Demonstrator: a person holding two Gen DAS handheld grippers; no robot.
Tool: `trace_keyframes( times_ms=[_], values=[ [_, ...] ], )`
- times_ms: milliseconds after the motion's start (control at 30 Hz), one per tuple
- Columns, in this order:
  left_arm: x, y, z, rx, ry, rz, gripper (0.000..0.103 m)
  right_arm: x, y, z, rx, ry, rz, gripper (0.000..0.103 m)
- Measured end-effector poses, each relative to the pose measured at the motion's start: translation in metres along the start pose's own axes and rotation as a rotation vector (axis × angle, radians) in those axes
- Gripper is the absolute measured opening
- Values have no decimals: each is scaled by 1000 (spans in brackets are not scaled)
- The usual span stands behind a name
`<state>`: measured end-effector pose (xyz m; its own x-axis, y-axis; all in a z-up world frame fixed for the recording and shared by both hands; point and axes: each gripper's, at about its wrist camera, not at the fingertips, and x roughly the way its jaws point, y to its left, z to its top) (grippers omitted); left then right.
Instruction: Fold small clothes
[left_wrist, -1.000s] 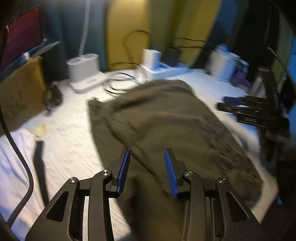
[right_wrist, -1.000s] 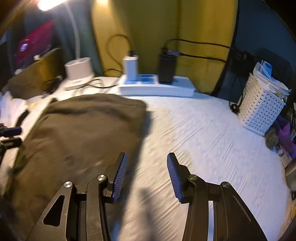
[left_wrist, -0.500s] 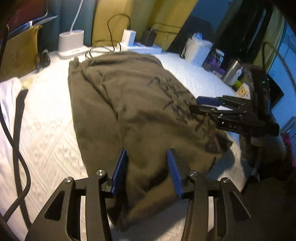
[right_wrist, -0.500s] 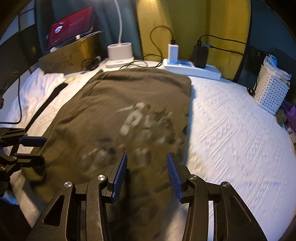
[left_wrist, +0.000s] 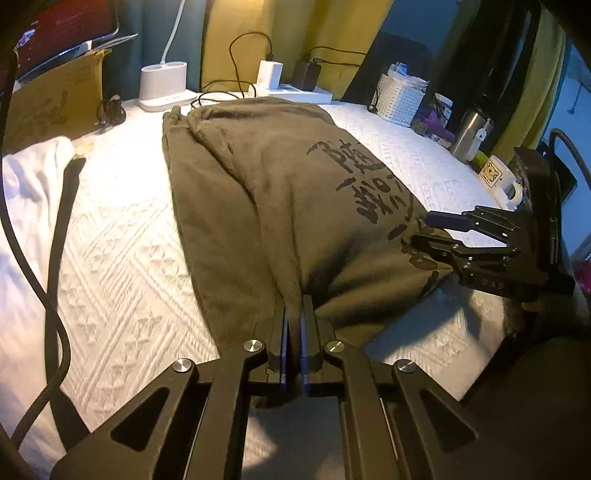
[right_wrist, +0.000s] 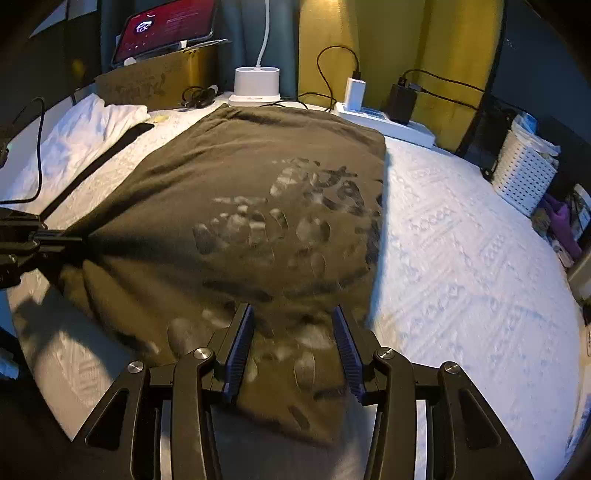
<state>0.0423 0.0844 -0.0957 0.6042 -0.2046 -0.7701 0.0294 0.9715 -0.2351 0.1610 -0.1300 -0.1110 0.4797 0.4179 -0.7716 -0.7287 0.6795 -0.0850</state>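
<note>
What moved: the left gripper (left_wrist: 293, 325) was open half a second ago; now its blue pads are pinched on a fold of the shirt. The right gripper (right_wrist: 293, 343) has its fingers as wide apart as before.

Shirt: the olive-green shirt (left_wrist: 280, 192) lies flat on the white bed cover (left_wrist: 122, 258). Its long way runs from the near bed edge toward the power strip (right_wrist: 388, 123) at the far edge. The black printed letters face up.

Shirt's near end: it is bunched and lifted a little where the left gripper pinches it.

Shirt's far end: it lies just in front of the power strip and the white charger stand (right_wrist: 256, 86).

Basket: a white basket (right_wrist: 524, 177) stands to the right of the power strip, off the shirt. White papers stick out of its top.

Left gripper: shut tight on the shirt's near edge, with cloth squeezed between the pads.

Right gripper: wide open, over the printed part of the shirt at its near right side. I cannot tell if its fingers touch the cloth.

Other things: a white cloth (right_wrist: 92, 129) lies left of the shirt. A tablet with a red screen (right_wrist: 166, 26) stands behind it on a cardboard box (right_wrist: 155, 81).
</note>
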Motion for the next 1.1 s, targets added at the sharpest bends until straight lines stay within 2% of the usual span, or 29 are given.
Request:
trace_keyframes(
  times_ms=[267,400,467,533,567,600,700,833,900,1100],
  values=[
    [-8,2,-2,-11,18,-19,4,-12,-5,-18,27,-7,-14,49],
    [-14,-4,2,-10,-4,-21,5,-17,-6,-25,45,-11,-12,50],
    [-17,-9,4,3,-29,3,8,-19,-7,-28,55,-12,-10,52],
    [-18,-13,8,15,-46,21,22,-20,-9,-31,69,-11,-4,53],
    [-17,-14,9,16,-51,25,39,-20,-11,-32,79,-11,1,53],
    [-17,-15,10,15,-57,29,50,-21,-12,-34,87,-11,6,54],
    [-11,-17,10,19,-46,46,51,-22,-14,-37,97,-13,10,56],
    [11,-6,3,10,32,81,51,-24,-16,-39,109,-14,13,58],
    [10,-6,-3,25,8,88,51,-24,-17,-40,112,-15,14,58],
    [10,-4,-5,51,1,98,51,-24,-18,-41,119,-17,18,59]
  ],
)
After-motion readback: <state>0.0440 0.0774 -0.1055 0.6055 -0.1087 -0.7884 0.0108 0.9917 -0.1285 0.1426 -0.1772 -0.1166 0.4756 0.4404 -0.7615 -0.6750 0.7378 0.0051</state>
